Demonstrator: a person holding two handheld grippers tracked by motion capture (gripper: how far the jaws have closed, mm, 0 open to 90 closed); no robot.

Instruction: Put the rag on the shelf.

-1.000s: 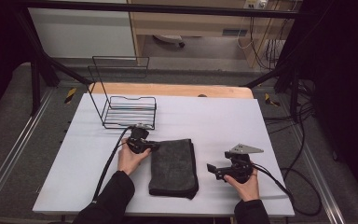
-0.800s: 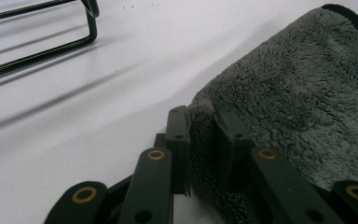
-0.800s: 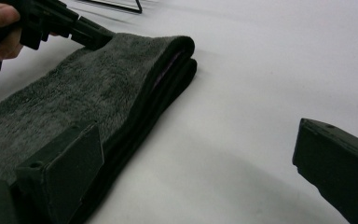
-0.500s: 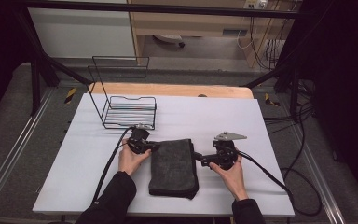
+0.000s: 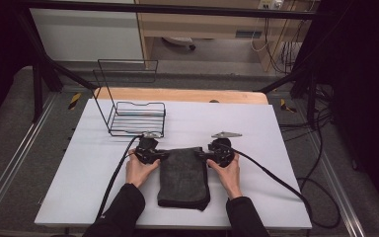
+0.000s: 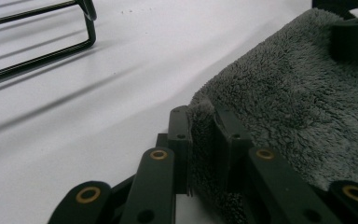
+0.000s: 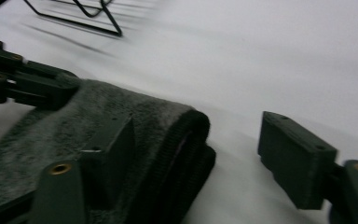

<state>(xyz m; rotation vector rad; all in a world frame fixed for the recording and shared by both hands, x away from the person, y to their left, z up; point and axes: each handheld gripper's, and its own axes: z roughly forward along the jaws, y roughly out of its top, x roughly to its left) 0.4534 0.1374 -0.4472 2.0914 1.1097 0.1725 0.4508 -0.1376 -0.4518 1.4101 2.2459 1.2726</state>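
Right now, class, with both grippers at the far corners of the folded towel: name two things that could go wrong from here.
1. The right gripper has just been closing, but one of its fingers stands clear of the dark grey towel; it might catch a single layer or slip off.
2. The left gripper pinches a thin edge, which may pull free when lifted.

Worktop (image 5: 276, 148), white: one.
Towel (image 5: 183, 177), dark grey, folded, near centre: one.
Wire rack (image 5: 137, 117), black, far left: one.
Tools: two, namely the left tool (image 5: 164, 155) at the towel's far left corner and the right tool (image 5: 201, 154) at its far right corner.
Cables: two, one trailing from each tool.
Hands: two.
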